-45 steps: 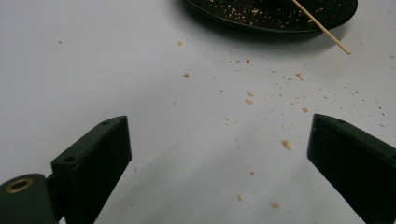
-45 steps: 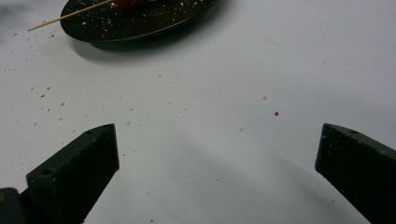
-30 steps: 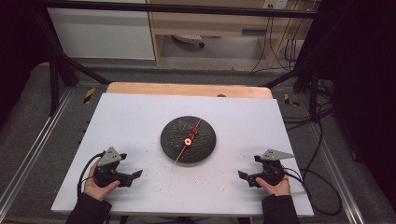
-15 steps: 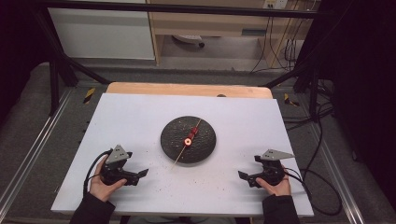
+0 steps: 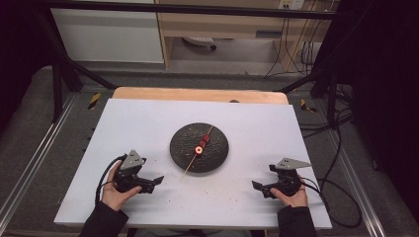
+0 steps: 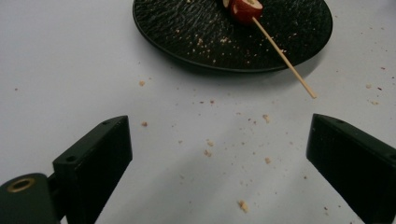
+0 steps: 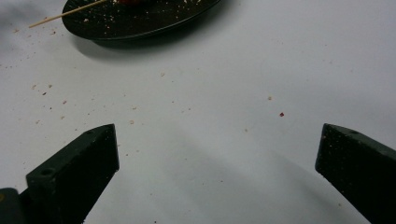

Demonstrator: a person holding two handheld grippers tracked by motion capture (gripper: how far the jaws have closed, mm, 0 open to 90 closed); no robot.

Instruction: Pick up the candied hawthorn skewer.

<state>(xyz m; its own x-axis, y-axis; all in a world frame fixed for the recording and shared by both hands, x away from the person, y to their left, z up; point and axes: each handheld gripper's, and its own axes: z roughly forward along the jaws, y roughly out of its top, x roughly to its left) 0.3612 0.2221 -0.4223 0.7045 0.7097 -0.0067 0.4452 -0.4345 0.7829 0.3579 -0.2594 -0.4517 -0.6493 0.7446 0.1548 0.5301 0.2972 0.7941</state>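
A black plate [image 5: 199, 148] held a skewer [image 5: 196, 153] threaded with red fruit [image 5: 198, 150]; both tongs [image 5: 157, 180] [image 5: 255, 185] sat wide open, empty, near the plate.

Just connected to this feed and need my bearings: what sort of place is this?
Probably a lab recording station, not a kitchen: a white table inside a black frame, loose cables on grey carpet, and one black plate bearing a skewer.
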